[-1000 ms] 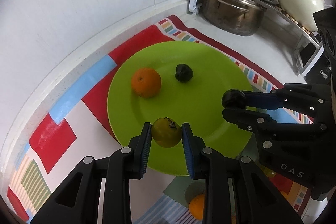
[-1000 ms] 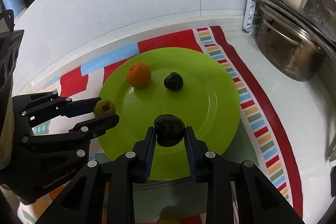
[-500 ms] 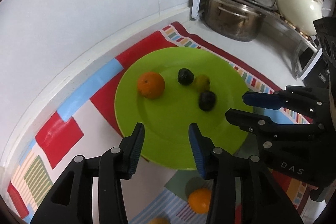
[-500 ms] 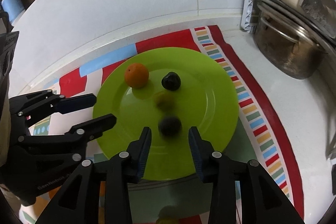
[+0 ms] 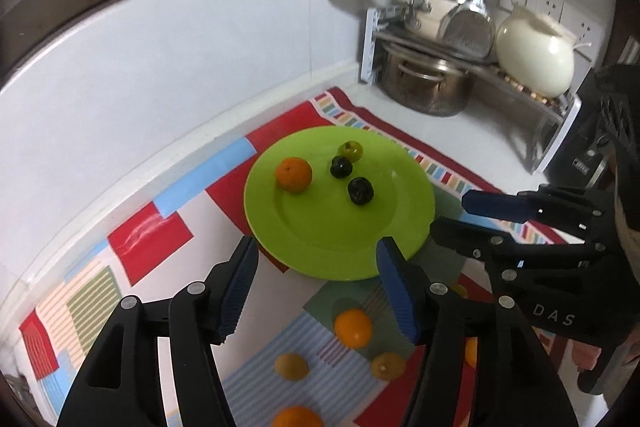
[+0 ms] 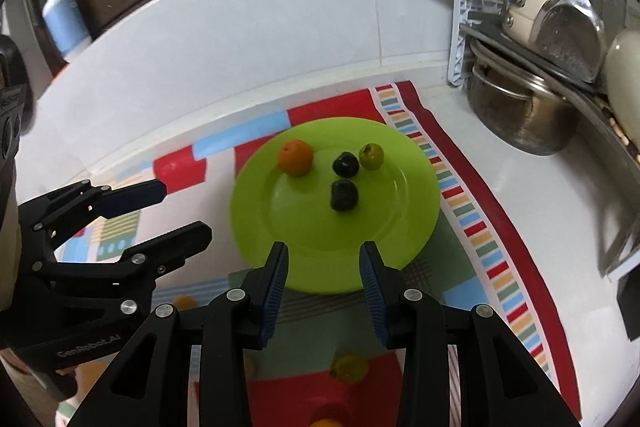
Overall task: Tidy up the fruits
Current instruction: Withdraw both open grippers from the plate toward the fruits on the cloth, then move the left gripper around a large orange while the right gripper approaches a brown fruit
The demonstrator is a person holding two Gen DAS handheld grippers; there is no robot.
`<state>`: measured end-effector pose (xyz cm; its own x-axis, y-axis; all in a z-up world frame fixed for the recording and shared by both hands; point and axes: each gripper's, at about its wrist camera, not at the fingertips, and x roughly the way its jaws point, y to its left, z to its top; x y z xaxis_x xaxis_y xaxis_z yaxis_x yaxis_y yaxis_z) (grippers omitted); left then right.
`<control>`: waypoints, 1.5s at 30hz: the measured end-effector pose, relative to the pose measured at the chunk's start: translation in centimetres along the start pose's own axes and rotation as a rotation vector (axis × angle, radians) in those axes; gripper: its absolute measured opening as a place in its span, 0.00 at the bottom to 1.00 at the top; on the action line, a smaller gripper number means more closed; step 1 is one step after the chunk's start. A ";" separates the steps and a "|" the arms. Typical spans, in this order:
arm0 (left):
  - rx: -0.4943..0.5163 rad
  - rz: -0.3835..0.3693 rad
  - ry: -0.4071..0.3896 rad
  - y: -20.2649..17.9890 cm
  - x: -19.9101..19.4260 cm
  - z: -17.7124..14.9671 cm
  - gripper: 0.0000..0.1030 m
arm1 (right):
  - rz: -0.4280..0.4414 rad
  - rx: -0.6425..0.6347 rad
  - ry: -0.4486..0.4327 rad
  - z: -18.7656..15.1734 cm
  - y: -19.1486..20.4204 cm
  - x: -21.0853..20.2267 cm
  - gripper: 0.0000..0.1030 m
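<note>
Left wrist view: the left gripper (image 5: 318, 261) has just been opening, nothing between its fingers; loose oranges (image 5: 353, 327) lie near on the cloth, and the right gripper (image 5: 460, 215) reads "DAS".

Right wrist view: the right gripper (image 6: 323, 261) has just been opening, empty, before the green plate (image 6: 404, 227) holding four fruits; a pump bottle (image 6: 64, 17) stands far left.

"DAS" stands in pale letters on the right gripper (image 5: 472, 211); "GenRobot.AI" is on the left gripper (image 6: 176, 209)

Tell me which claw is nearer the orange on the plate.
Left. The left claw hangs open near the plate's front-left rim, on the orange side; the right claw hangs open farther across.
</note>
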<state>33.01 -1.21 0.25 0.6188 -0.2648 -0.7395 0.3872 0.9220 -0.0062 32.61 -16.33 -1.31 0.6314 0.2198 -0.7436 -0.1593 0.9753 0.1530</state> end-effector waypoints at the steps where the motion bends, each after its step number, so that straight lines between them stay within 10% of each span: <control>1: -0.003 0.003 -0.009 0.0 -0.6 -0.2 0.61 | 0.002 0.000 -0.007 -0.2 0.2 -0.4 0.41; 16: -0.020 0.057 -0.075 0.5 -6.4 -4.1 0.70 | 0.037 -0.065 -0.058 -3.5 4.3 -4.1 0.42; 45: -0.084 0.013 0.126 2.4 -2.9 -12.1 0.70 | 0.018 -0.090 0.098 -9.3 7.2 -0.3 0.42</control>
<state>23.83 5.18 -5.75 0.5310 -0.2198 -0.8184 0.3177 0.9470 -0.0483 24.27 -9.53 -6.04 0.5509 0.2300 -0.8022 -0.2407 0.9642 0.1112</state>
